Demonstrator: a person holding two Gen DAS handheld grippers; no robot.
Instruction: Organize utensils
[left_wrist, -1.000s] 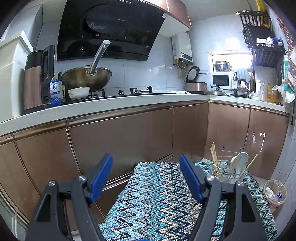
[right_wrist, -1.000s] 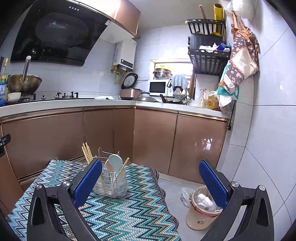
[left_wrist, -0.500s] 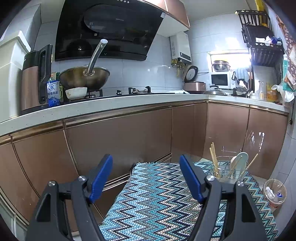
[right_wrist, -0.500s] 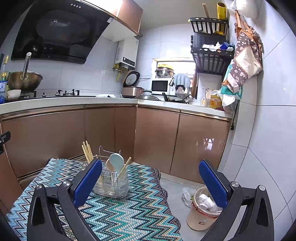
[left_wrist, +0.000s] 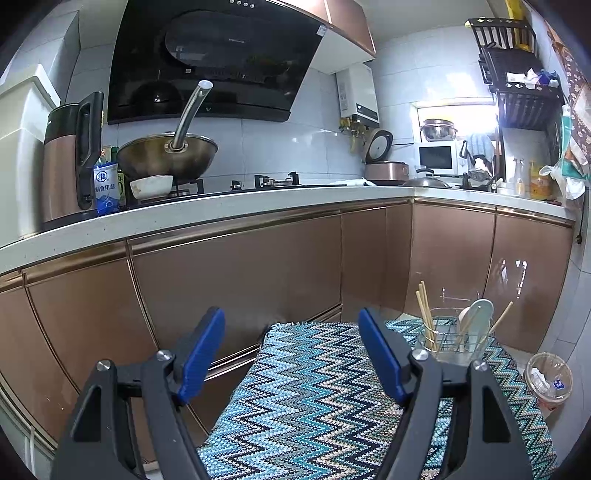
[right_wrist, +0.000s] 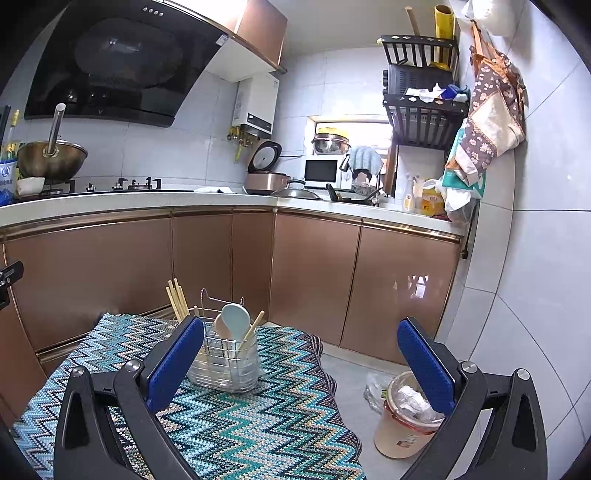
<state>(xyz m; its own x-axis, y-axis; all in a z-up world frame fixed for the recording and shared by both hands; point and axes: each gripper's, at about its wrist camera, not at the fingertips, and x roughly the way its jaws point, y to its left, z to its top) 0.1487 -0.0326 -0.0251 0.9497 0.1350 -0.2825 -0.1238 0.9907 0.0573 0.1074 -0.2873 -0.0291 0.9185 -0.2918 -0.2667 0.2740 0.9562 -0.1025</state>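
Utensil caddy (right_wrist: 225, 363) ahead; both tools (left_wrist: 291, 350) (right_wrist: 301, 356) level, spread wide.

Lighting: we are seeing both views evenly bright, with daylight blowing out the window (left_wrist: 456, 123) above the microwave. Glare: cabinet doors (right_wrist: 402, 288) and the range hood (left_wrist: 221, 59) are throwing reflections. Distortion: fisheye curvature is bending the countertop (left_wrist: 258, 205); corners are vignetting black. Focus: staying sharp throughout.

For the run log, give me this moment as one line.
left gripper open, empty | right gripper open, empty | clear wire-framed utensil holder upright on zigzag cloth
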